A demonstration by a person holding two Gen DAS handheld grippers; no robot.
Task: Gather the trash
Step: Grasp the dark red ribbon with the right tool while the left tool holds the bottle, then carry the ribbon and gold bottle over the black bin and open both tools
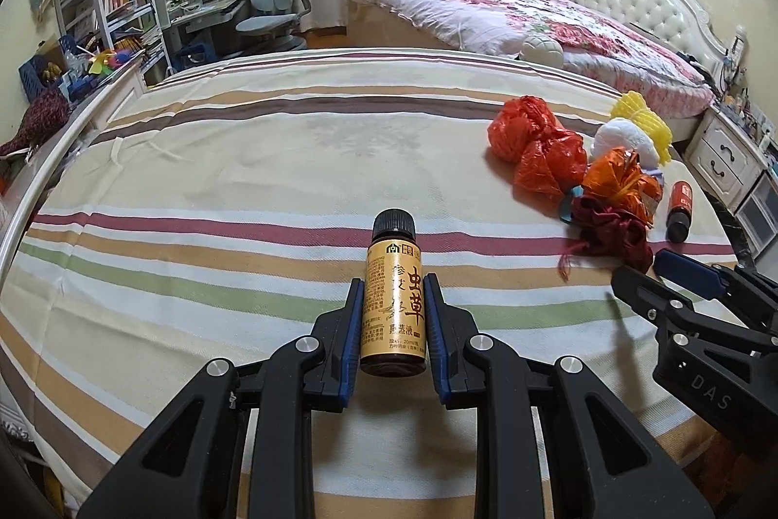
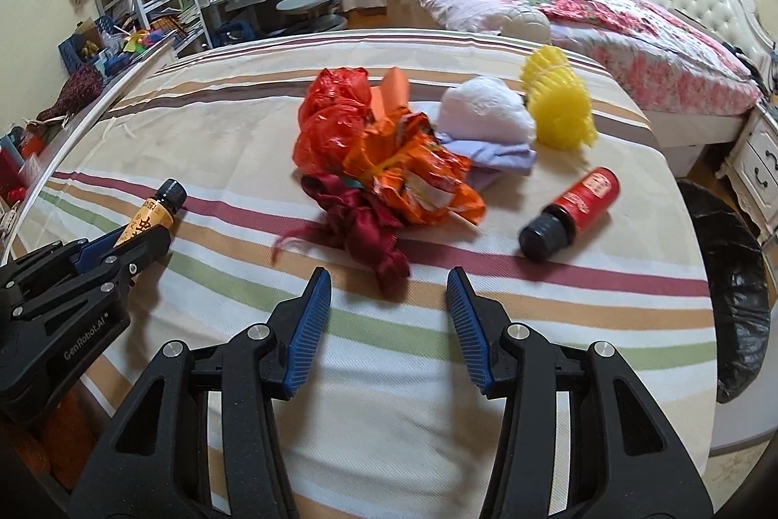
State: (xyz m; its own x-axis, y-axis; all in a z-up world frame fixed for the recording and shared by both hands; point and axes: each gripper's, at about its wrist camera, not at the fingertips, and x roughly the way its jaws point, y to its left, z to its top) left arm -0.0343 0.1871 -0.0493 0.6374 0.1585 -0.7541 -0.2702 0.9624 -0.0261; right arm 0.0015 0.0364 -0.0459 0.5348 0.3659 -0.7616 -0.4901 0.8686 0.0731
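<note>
A striped bedsheet [image 2: 219,139] covers the surface — at its middle lie crumpled orange-red bags [image 2: 369,139], a dark red ribbon [image 2: 369,232], white cloth [image 2: 481,110], yellow foam netting [image 2: 559,105] — a red bottle [image 2: 574,207] lies right.

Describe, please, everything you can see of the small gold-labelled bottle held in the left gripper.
The gold-labelled bottle is a small dark vial with a ribbed black screw cap, closed, and a glossy gold label printed with red and dark characters. The left gripper is shut on it, its blue ribbed pads pressing the label on both sides, with the cap pointing away from the gripper. It hangs above the striped bedsheet, apart from the trash pile. The right wrist view shows its cap end poking past the fingers.
</note>
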